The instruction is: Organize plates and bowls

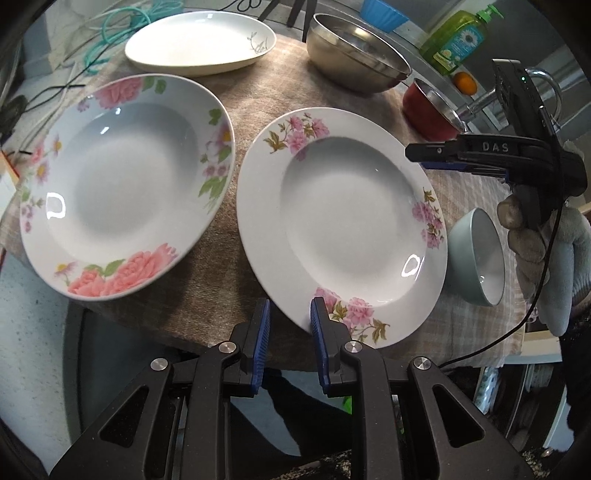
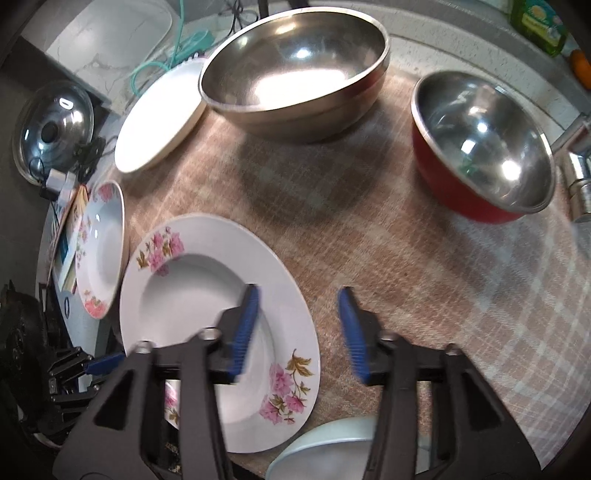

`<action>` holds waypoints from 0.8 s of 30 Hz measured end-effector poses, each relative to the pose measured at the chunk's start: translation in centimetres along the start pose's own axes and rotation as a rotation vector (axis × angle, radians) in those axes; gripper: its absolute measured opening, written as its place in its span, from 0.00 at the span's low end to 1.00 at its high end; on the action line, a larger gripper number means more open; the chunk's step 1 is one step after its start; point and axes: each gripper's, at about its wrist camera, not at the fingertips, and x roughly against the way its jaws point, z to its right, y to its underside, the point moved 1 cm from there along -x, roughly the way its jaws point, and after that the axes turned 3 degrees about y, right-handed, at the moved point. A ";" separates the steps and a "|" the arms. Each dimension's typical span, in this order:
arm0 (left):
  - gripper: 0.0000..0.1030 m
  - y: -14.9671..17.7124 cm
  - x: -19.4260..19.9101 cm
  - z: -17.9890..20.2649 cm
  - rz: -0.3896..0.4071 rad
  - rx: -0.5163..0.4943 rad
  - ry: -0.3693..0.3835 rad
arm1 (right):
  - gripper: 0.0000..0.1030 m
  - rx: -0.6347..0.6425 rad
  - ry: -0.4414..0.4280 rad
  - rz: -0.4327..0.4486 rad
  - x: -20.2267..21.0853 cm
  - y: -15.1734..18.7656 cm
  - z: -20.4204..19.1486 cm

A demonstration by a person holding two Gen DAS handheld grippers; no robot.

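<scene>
Two deep flowered plates lie on the checked cloth: one with small pink flowers and one with big pink roses to its left. My left gripper is open and empty at the near rim of the small-flower plate. My right gripper is open and empty, hovering over that plate's right rim; it shows side-on in the left wrist view. A plain white plate, a large steel bowl, a red steel bowl and a pale blue bowl stand around.
A green dish soap bottle and an orange stand behind the bowls. A tap rises at the right. A glass pot lid and cables lie at the left. The cloth ends at the counter's near edge.
</scene>
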 end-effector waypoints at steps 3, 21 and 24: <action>0.21 -0.1 0.7 -0.2 0.007 -0.017 -0.007 | 0.53 -0.015 -0.001 0.027 0.8 -0.3 0.0; 0.37 -3.2 5.3 -4.2 0.093 -0.028 -0.006 | 0.53 -0.080 -0.021 0.174 6.1 0.9 -4.7; 0.37 -4.2 5.8 -6.3 0.108 0.000 -0.020 | 0.53 -0.065 -0.034 0.184 6.2 1.2 -6.5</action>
